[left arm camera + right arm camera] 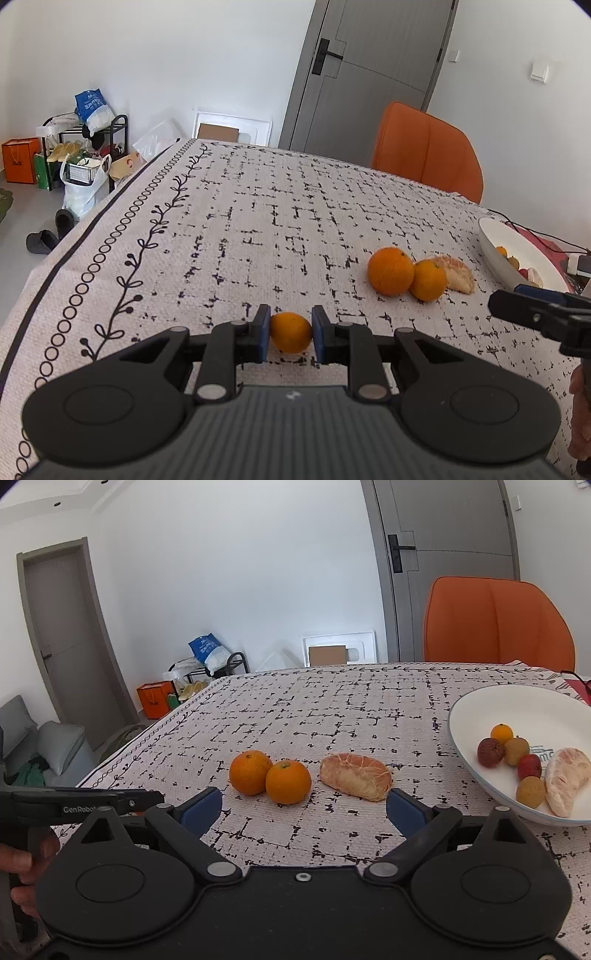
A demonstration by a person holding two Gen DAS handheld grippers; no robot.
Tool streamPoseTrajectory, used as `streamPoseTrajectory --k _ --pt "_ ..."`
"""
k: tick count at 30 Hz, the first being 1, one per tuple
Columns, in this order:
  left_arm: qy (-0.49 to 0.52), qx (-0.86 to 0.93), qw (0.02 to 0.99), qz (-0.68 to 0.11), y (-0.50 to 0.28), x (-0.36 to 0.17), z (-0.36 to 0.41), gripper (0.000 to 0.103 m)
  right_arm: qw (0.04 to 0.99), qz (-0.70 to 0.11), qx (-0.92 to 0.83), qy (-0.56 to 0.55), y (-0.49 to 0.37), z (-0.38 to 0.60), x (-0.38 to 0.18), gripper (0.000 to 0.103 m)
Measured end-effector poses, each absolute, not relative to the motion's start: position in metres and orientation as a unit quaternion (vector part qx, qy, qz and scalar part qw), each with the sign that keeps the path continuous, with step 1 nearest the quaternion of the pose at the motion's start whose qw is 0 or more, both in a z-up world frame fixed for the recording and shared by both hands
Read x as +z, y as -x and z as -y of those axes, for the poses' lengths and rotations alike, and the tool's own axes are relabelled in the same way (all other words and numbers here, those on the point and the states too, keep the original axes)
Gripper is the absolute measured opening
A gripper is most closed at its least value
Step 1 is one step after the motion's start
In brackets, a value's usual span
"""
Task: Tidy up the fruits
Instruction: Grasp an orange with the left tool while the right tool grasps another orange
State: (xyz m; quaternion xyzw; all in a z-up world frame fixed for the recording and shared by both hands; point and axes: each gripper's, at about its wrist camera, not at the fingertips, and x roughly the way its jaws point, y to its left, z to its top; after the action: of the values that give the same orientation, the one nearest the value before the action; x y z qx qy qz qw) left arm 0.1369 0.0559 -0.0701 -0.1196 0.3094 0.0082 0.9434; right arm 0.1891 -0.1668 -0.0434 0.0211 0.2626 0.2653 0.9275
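Observation:
In the left wrist view my left gripper (291, 332) is shut on a small orange (291, 331), its blue pads pressing both sides just above the patterned tablecloth. Two larger oranges (251, 772) (288, 781) touch each other on the cloth, with a peeled citrus segment (355, 781) to their right. My right gripper (304, 805) is open just in front of them, nothing between its fingers. To the right, a white bowl (465, 716) holds a tiny orange (501, 734), several small red and yellow fruits and another peeled segment (565, 779).
An orange chair (498, 620) stands behind the table's far edge, before a grey door. The table's left edge (74, 254) drops to a floor with bags, shoes and a rack. A cable and red items lie beyond the bowl. A hand (22, 853) holds the left gripper's handle.

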Motion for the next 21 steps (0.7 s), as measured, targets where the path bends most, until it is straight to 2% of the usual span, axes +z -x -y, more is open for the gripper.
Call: streamPoseTrajectory --k 11,21 --pt "0.121 0.008 0.950 -0.289 -0.134 -0.058 -0.064 0.022 0.922 -0.271 0.276 -0.006 -0.205 0.153 -0.046 0.090" --pt "0.128 0.024 0.950 -0.285 -0.134 -0.055 -0.081 0.022 0.917 -0.281 0.282 0.006 -0.221 0.134 -0.052 0.080"
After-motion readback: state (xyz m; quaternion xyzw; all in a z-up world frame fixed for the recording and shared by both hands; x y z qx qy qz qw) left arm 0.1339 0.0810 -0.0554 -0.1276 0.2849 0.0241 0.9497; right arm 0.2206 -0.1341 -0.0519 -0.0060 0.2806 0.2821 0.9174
